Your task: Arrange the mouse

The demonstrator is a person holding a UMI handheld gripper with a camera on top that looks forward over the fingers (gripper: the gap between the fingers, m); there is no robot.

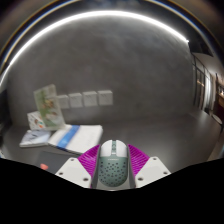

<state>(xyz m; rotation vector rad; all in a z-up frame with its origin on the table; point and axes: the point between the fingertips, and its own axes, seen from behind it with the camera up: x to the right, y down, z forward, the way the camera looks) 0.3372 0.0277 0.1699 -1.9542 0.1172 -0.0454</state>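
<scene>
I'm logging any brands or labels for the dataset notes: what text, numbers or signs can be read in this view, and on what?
None can be read.
Mouse, between the gripper fingers: perforated shell, no legible logo or text.
Upright booklet beyond the fingers: printed cover, print too small and blurred to read.
Flat papers beside it: no readable text.
Wall sockets: no visible markings.
</scene>
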